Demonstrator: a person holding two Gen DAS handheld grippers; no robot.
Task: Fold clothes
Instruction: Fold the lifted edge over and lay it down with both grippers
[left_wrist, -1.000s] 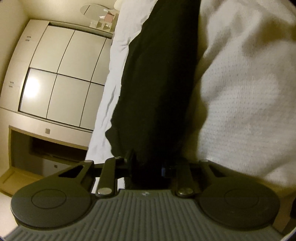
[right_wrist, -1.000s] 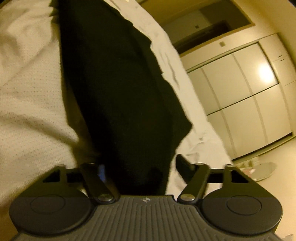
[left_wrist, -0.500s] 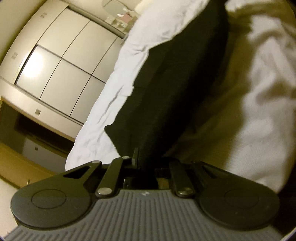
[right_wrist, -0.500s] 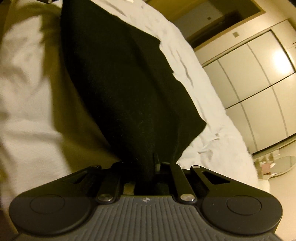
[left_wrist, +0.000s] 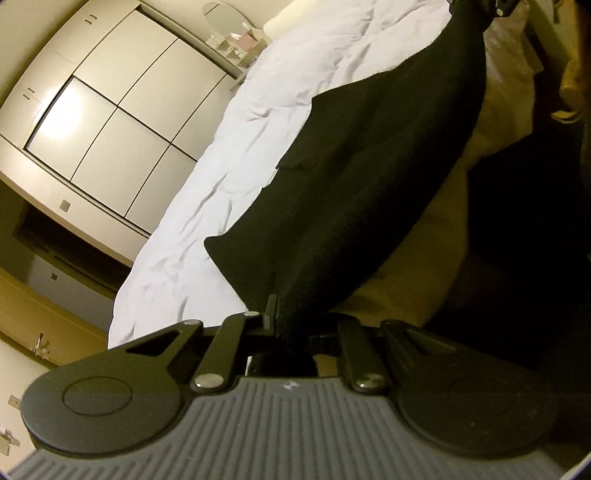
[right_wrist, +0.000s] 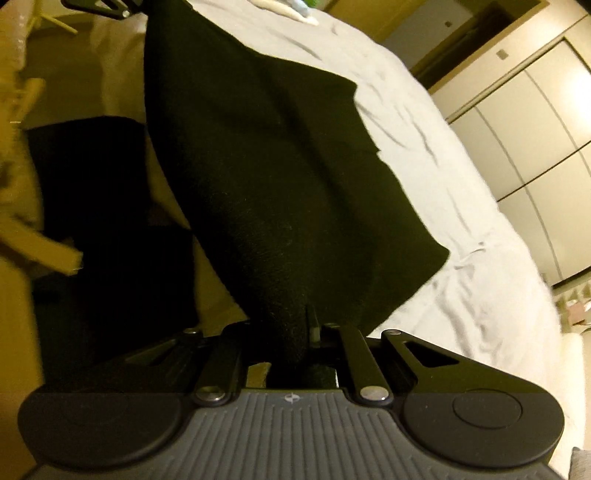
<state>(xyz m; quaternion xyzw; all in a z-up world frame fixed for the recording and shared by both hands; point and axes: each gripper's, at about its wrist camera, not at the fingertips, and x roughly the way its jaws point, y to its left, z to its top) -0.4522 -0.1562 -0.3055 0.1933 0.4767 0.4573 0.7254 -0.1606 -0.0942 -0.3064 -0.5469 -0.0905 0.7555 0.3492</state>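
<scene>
A black garment (left_wrist: 369, 177) hangs stretched in the air between my two grippers, above a bed with a white sheet (left_wrist: 266, 110). My left gripper (left_wrist: 286, 325) is shut on one corner of it. My right gripper (right_wrist: 301, 332) is shut on the opposite corner of the same black garment (right_wrist: 288, 177). Each view shows the other gripper at the far top end of the cloth: the right one in the left wrist view (left_wrist: 480, 5) and the left one in the right wrist view (right_wrist: 110, 7). The fingertips are mostly hidden by the cloth.
Pale wardrobe doors (left_wrist: 110, 110) stand beyond the bed, with a round mirror and small items (left_wrist: 229, 18) beside them. A dark object (right_wrist: 110, 206) and a light wooden piece (right_wrist: 40, 243) are on the floor side of the bed.
Both grippers have lifted and pulled apart with the black garment, which now hangs taut above the sheet. The right gripper closed on the cloth; the textured white cloth is out of view.
</scene>
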